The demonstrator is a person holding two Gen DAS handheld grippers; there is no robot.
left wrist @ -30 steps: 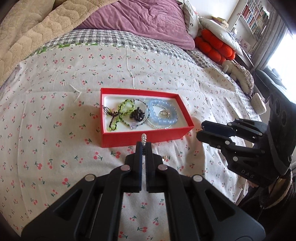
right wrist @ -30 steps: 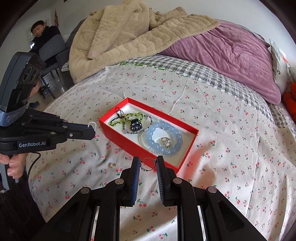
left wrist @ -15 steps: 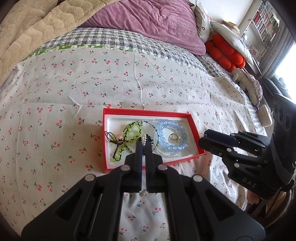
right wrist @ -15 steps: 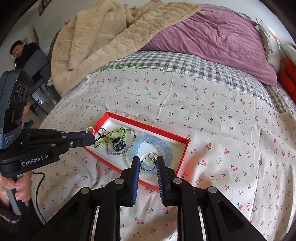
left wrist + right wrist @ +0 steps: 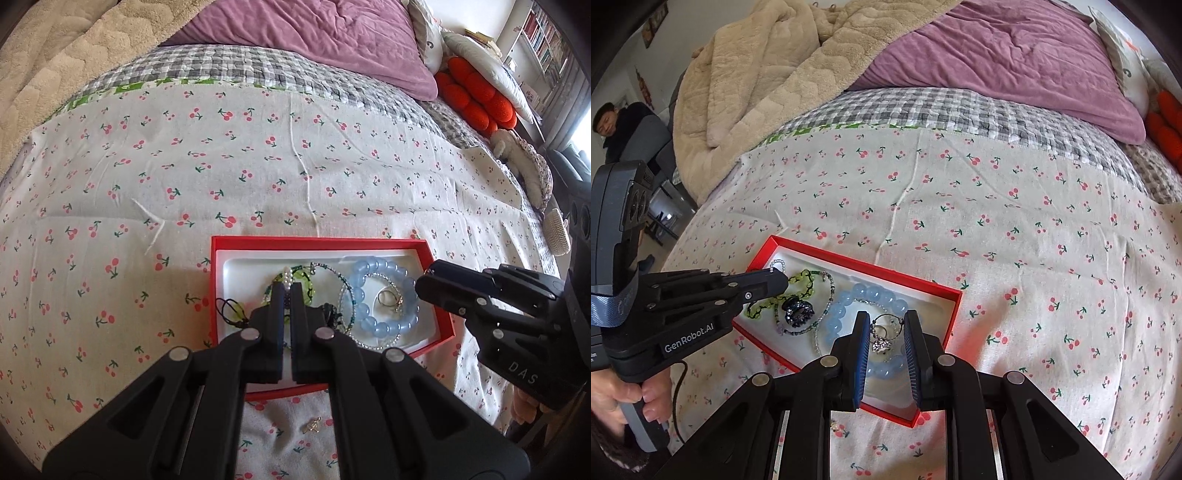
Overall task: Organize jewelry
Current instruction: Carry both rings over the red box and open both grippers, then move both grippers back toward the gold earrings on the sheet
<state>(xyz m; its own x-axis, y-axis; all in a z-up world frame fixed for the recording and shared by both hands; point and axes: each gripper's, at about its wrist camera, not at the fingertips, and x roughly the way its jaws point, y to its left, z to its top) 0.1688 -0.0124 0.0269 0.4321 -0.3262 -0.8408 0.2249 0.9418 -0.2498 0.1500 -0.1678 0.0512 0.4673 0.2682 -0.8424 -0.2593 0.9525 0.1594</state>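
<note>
Where right-wrist view looks: seated person (image 5: 607, 123)

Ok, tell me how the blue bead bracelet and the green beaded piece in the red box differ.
The blue bead bracelet has large, round, pale beads; the green beaded piece has small yellow-green beads on dark cord. The blue bead bracelet forms one open ring with a ring lying inside; the green beaded piece lies looped and tangled. Both rest in the red box.

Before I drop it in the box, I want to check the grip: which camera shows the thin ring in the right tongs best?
The right wrist view: the ring hangs between the right tongs, over the red box. The left wrist view shows those tongs side-on; their hold is hidden.
</note>
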